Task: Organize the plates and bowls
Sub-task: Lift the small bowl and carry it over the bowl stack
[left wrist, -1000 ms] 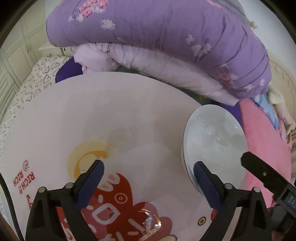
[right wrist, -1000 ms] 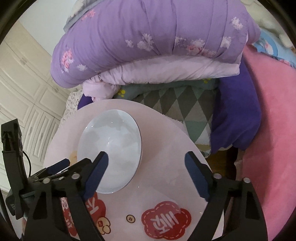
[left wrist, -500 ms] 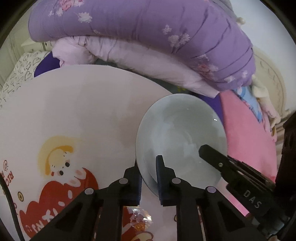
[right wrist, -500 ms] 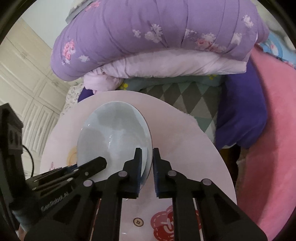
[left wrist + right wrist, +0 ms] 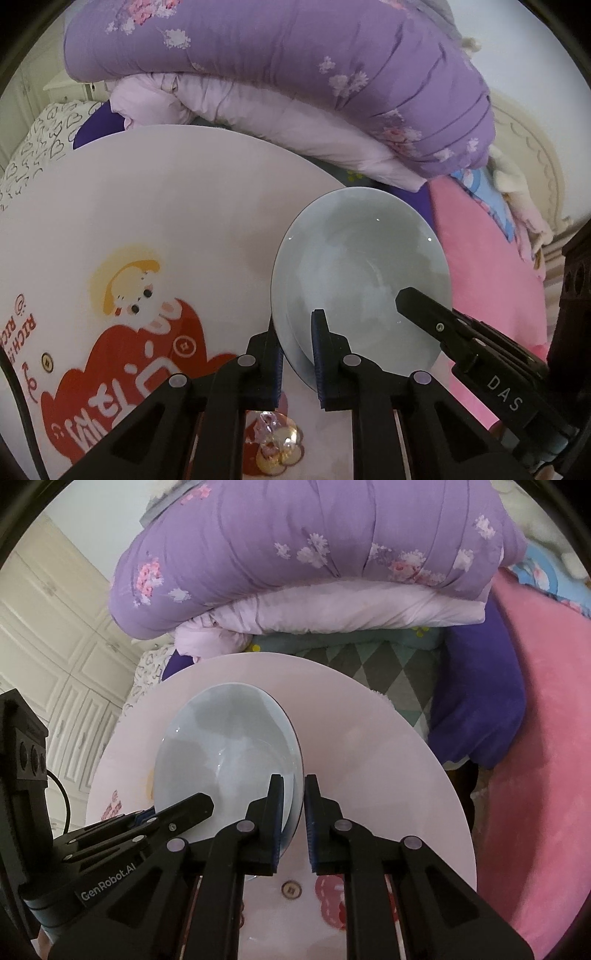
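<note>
Both the left gripper (image 5: pixel 297 354) and right gripper (image 5: pixel 293 821) clamp the empty plate (image 5: pixel 360 273)

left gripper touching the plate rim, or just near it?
Touching. In the left wrist view the left gripper has its jaws closed over the near-left rim of the pale blue plate, both pads pressed against it with no gap showing.

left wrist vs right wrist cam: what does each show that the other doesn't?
Left wrist only: the cartoon figure print with red lettering on the round table, and a cream headboard at far right.

Right wrist only: white panelled cabinet doors, a diamond-pattern blanket and a dark purple cushion.

Both: the pale blue plate, clamped at its rim by the left claw and the right claw, and the folded purple floral quilt behind.
</note>
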Demonstrator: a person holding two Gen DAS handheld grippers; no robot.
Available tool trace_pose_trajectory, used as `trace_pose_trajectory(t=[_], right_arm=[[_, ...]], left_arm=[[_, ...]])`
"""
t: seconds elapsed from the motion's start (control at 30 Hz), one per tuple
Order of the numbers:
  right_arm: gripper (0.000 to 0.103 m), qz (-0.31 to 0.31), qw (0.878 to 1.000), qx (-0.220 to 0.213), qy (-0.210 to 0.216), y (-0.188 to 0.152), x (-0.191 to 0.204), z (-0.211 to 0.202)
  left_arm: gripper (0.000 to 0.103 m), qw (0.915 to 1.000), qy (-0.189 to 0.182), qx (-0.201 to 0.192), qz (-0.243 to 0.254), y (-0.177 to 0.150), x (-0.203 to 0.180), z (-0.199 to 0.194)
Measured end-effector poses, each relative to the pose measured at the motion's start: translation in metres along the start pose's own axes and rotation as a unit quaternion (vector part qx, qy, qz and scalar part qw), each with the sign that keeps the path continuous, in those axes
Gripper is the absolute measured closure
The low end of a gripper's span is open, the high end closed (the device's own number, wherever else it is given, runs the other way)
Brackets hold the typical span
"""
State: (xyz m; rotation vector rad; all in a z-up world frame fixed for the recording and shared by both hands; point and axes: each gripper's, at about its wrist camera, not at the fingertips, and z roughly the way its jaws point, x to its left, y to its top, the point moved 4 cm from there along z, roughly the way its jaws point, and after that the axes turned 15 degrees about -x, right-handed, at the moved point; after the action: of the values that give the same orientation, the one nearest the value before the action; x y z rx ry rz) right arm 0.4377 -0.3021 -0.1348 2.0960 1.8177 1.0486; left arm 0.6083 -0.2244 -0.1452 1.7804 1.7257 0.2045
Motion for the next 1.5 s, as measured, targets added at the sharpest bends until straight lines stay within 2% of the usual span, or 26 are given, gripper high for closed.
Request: trace_pose_trajectory(t=[0.33, 0.9, 1.23, 1.5], right_arm=[[0.092, -0.015, 1.0, -0.024, 0.007, -0.009, 0.019, -0.057], [0.092, -0.043, 0.996, -0.072, 0.012, -0.05, 0.045, -0.17], [0.091, -0.061, 0.995, -0.07, 0.021, -0.086, 0.053, -0.204], [0.091, -0.066, 0.996, -0.046, 0.029, -0.115, 0.052, -0.21]], left_arm=[[0.092, 0.9993, -0.014, -0.019, 0.028, -0.015, -0.015, -0.072], [0.09, 0.9938, -0.061, -0.039, 0.084, -0.072, -0.041, -0.211], [0.089, 0.9898, -0.078, -0.023, 0.117, -0.113, -0.044, -0.258], [0.087, 0.9869, -0.077, 0.003, 0.142, -0.138, -0.048, -0.268]])
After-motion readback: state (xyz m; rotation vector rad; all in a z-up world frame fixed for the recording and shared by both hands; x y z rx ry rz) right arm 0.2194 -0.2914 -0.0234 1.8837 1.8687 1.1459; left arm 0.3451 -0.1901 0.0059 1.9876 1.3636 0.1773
